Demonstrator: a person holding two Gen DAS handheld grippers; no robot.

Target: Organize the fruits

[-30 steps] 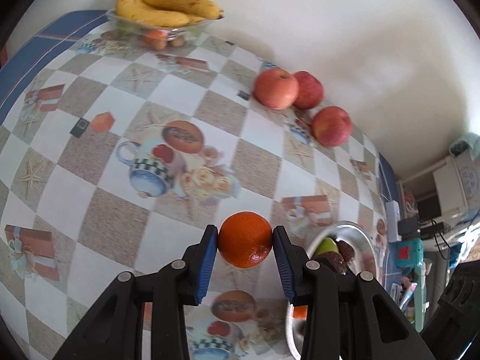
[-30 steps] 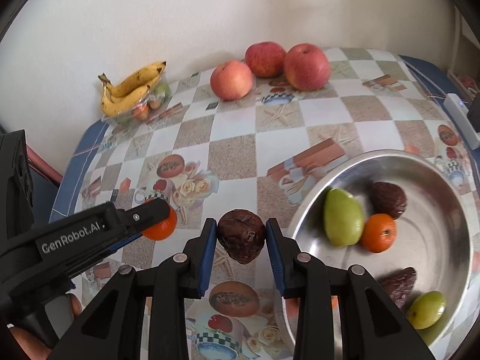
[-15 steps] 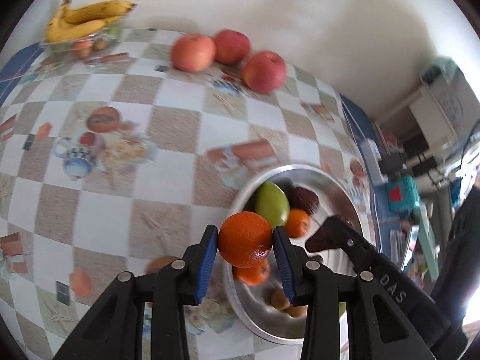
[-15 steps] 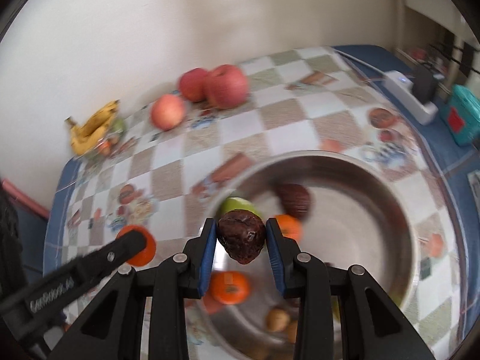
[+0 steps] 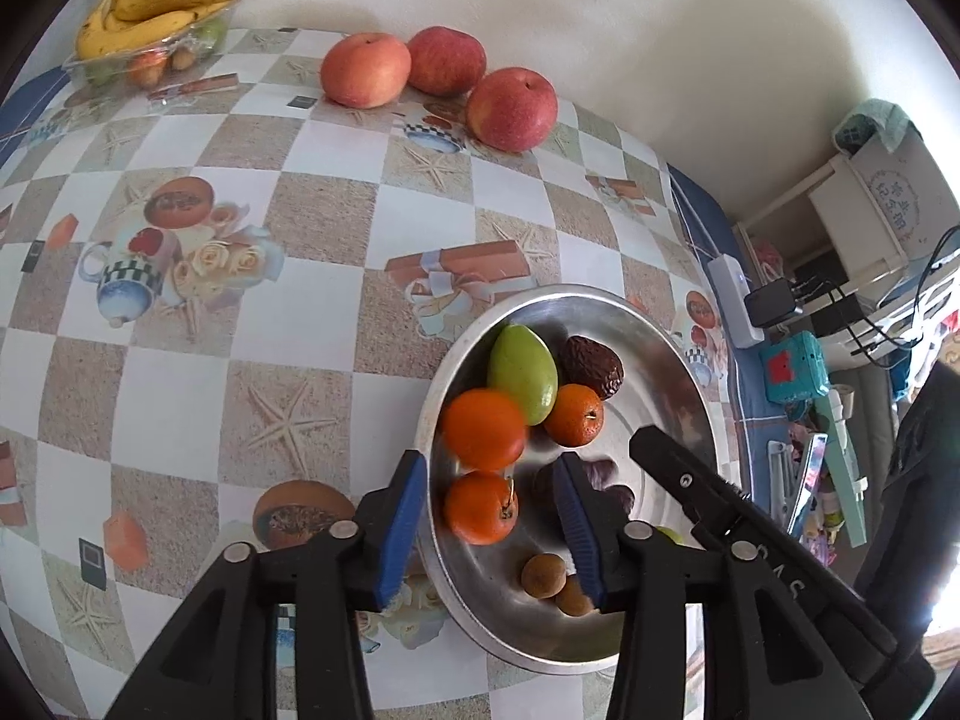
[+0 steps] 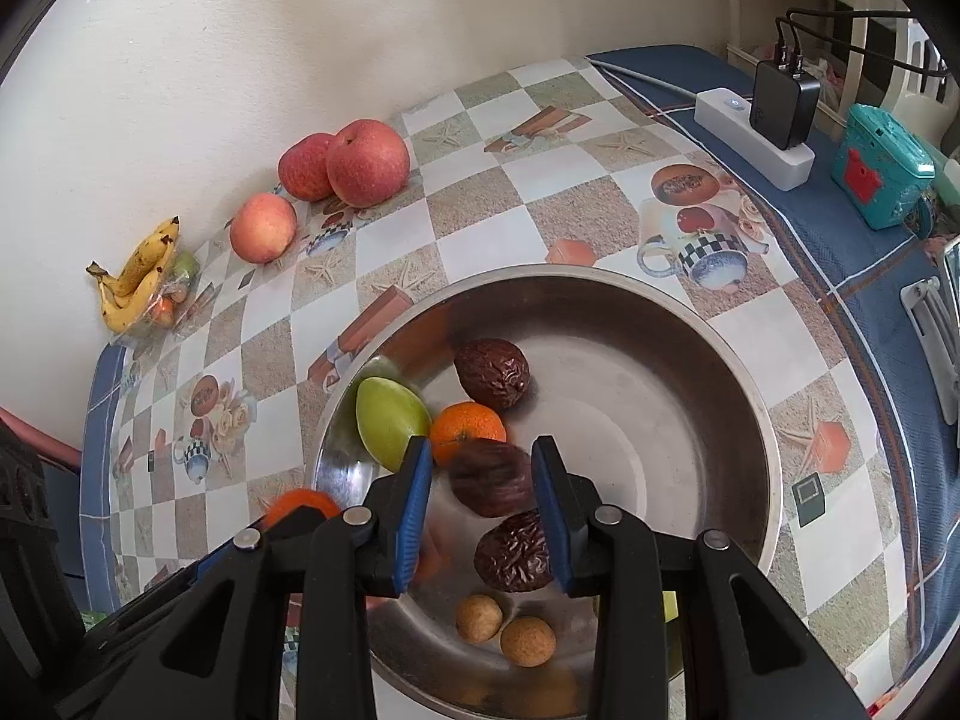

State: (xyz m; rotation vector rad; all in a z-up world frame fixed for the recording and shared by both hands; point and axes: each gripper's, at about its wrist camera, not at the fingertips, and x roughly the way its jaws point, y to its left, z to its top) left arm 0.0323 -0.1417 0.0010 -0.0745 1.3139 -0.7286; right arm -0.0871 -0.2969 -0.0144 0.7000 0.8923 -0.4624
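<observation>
Fruit is gathered in a metal bowl (image 5: 672, 360) that stands on a checked tablecloth (image 5: 180, 390), and both tools are held above it. The left gripper (image 5: 487, 461) is seen with its jaws parted, having just been opening. A large orange (image 5: 483, 429) lies in the gap just beyond the blue pads (image 5: 405, 516), blurred and touched by neither pad, at the near left side of the bowl. A second orange (image 5: 480, 507) is seen lower down between the fingers, resting on the bowl's floor. A green fruit (image 5: 522, 372), a smaller orange (image 5: 573, 414) and a dark wrinkled fruit (image 5: 591, 360) are grouped together just beyond the large orange, against the bowl's far wall. Two small brown round fruits (image 5: 543, 576) lie at the near edge. The right gripper (image 6: 482, 450) is kept narrow, and another dark wrinkled piece (image 6: 492, 477) is held between its pads over the middle of the bowl, with its outline slightly blurred. A further wrinkled piece (image 6: 513, 552) lies on the bowl's floor directly beneath it. Three apples (image 5: 510, 108) are lined up along the wall, well apart from both tools. A bunch of bananas (image 5: 162, 6) is set on a clear tray in the far left corner of the table.
</observation>
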